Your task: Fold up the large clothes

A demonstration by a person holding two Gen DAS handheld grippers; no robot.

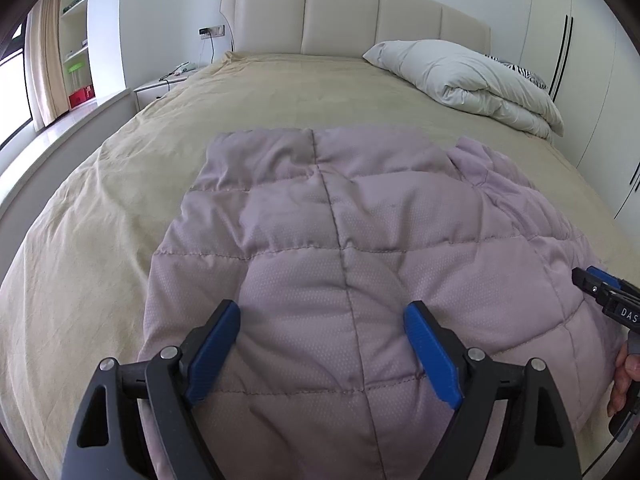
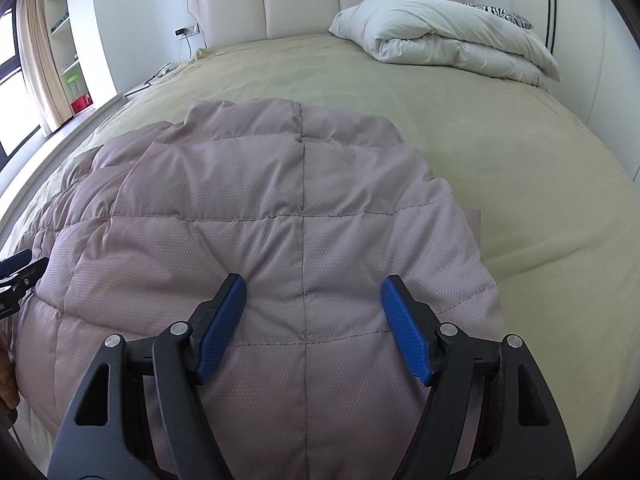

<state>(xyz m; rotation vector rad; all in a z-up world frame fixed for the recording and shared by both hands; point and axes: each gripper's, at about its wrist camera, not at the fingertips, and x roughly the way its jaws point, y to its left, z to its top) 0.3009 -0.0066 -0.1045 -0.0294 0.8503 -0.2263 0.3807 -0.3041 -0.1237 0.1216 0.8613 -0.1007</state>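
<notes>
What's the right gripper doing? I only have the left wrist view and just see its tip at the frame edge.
Observer: The right gripper is open. Its pads stand apart over the jacket with no fabric pinched.
Operator: Does the jacket's right edge stay on the bed?
Observer: Yes. It ends on the bedspread, and a lower layer peeks out along that edge.
Operator: Can you see the left gripper from there?
Observer: Only the tip of the left gripper, at the frame's left edge beside the jacket. I can't tell if it touches.
</notes>
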